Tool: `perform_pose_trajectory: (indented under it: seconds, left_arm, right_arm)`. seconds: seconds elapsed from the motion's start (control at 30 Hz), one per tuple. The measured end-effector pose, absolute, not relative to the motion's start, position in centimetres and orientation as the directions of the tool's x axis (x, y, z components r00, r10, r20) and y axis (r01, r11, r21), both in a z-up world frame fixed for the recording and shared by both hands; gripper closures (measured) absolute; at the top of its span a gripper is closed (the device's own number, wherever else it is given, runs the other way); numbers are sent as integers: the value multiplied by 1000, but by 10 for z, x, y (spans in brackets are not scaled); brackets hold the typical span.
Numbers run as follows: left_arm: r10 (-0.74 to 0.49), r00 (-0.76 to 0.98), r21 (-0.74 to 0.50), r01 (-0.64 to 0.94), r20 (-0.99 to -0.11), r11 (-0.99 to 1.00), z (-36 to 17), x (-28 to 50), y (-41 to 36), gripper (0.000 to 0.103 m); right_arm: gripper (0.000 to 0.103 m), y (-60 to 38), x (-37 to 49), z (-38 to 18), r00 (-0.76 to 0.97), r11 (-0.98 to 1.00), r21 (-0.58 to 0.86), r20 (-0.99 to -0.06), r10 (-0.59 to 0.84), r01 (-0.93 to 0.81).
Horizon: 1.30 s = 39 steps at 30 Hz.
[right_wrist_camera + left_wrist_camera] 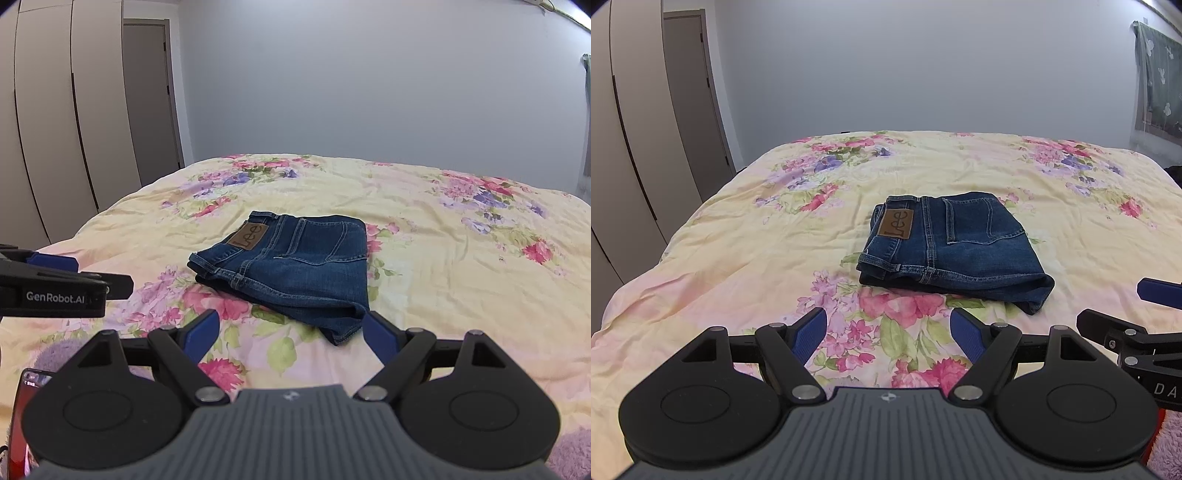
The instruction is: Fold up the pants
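Folded jeans (pixel 955 247) are lying on the floral bedspread (pixel 738 229).
I am reading "Lee" on the patch (pixel 896 224); waistband is pointing left; my left gripper (pixel 888 334) and right gripper (pixel 290 338) are hovering spread, holding nothing.

The jeans (pixel 955 247) are dark blue denim with lighter stitching and a brown patch (pixel 896 223) lettered in dark "Lee". The quilt (pixel 738 236) is pale yellow, shading to pink at the near edge, printed with pink, purple and lilac flowers and green leaves. The left gripper (pixel 888 334) and right gripper (pixel 290 332) are black with blue pads (pixel 811 334) and grey ribbed bodies. The wall (pixel 923 66) is pale grey-blue, the wardrobe (pixel 631 122) beige, the door (pixel 696 99) grey-brown. The curtain (pixel 1158 77) is dark green with white flowers.
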<state>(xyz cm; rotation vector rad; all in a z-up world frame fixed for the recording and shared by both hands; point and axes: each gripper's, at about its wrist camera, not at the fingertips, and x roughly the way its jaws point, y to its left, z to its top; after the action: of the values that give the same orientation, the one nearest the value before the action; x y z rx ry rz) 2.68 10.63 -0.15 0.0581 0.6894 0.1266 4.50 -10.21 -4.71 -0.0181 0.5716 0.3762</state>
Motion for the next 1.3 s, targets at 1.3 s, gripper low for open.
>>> perform_pose_trajectory:
  seconds: [1.3]
  left_arm:
    - [124, 770, 98, -80, -626, 992, -3, 24, 98, 14]
  right_arm:
    - [22, -100, 40, -46, 765, 925, 97, -534, 361, -369]
